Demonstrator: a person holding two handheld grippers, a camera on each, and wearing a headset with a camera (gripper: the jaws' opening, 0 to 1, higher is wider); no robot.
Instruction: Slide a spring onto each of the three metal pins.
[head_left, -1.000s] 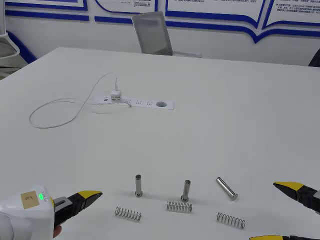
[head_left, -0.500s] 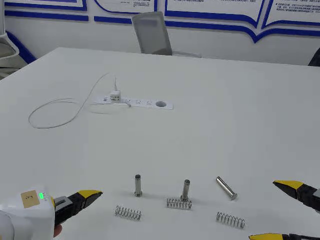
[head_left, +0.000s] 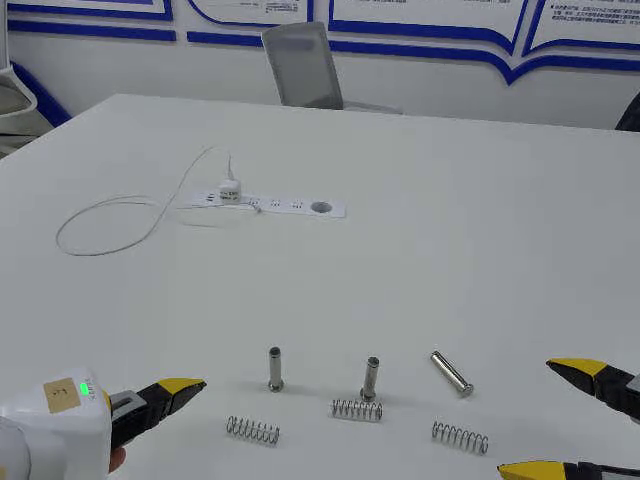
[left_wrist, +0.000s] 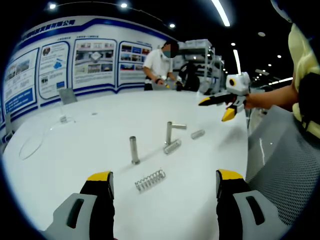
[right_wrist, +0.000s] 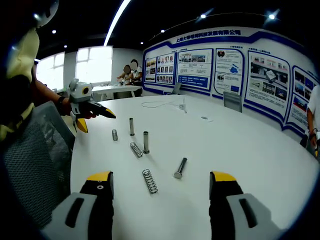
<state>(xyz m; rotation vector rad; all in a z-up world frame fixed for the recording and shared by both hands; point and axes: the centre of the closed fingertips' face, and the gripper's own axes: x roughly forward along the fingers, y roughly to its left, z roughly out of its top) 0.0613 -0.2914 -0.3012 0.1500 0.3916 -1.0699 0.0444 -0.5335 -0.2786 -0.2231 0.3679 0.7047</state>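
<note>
Two metal pins (head_left: 275, 368) (head_left: 371, 378) stand upright near the table's front edge, and a third pin (head_left: 451, 373) lies on its side to their right. A spring lies just in front of each: left (head_left: 252, 430), middle (head_left: 357, 409), right (head_left: 460, 437). My left gripper (head_left: 170, 398) (left_wrist: 164, 176) hovers open at the lower left, with the left spring (left_wrist: 150, 180) straight ahead of its jaws. My right gripper (head_left: 535, 418) (right_wrist: 161, 177) is open at the lower right, facing the right spring (right_wrist: 148, 180) and the lying pin (right_wrist: 180, 167). Neither holds anything.
A white power strip (head_left: 270, 205) with a plugged charger and a looping cable (head_left: 110, 215) lies mid-table. A grey chair (head_left: 305, 65) stands behind the far edge. Bare white tabletop (head_left: 470, 250) surrounds the pins. People stand in the background (left_wrist: 160, 67).
</note>
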